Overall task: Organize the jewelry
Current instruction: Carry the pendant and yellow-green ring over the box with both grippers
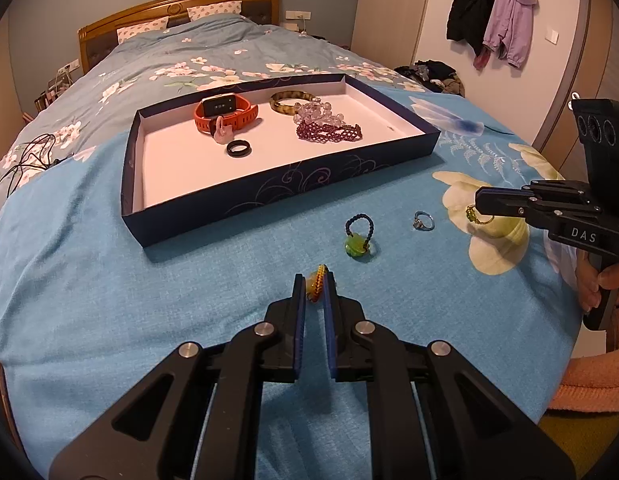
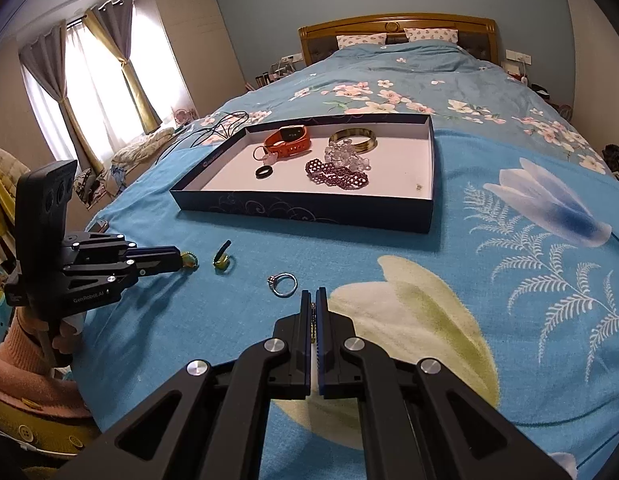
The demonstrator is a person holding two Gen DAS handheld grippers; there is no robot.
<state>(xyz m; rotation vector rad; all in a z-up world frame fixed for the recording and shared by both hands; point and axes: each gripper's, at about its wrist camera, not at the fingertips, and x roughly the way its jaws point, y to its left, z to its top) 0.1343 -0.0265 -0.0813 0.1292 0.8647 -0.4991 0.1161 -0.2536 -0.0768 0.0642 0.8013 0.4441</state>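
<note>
Closest to the left wrist cam, the left gripper [image 1: 314, 280] sits low over the blue floral blanket [image 1: 109, 300], its blue-padded jaws drawn in tight on a yellow-and-red braided ring [image 1: 318, 283] w/ an amber bead, which stands on edge between the tips. Closest to the right wrist cam, the right gripper [image 2: 314, 296] has its jaws together, pinching a small yellow beaded ring [image 2: 313, 322] that shows only as a thin strip between the pads; from the left cam that ring [image 1: 478, 214] pokes out at the tip of the right gripper [image 1: 479, 206]. Just beyond the right tips, slightly left, a silver ring [image 2: 283, 283] w/ a stone lies flat on the blanket, untouched. Further left in that view, near the left gripper's tips [image 2: 181, 261], lies a dark cord ring w/ a green bead [image 2: 221, 261]; in the left cam it [image 1: 359, 236] is ahead and a bit right of the left jaws, apart from them. Beyond all loose pieces sits the shallow dark-blue tray [image 1: 229, 200] w/ white inside, holding a black ring [image 1: 239, 148], an orange watch [image 1: 225, 114], a dark-red beaded bracelet [image 1: 329, 131], clear beads [image 1: 315, 111] and a mottled bangle [image 1: 287, 100]. Behind: pillows and wooden headboard [image 2: 393, 26].
</note>
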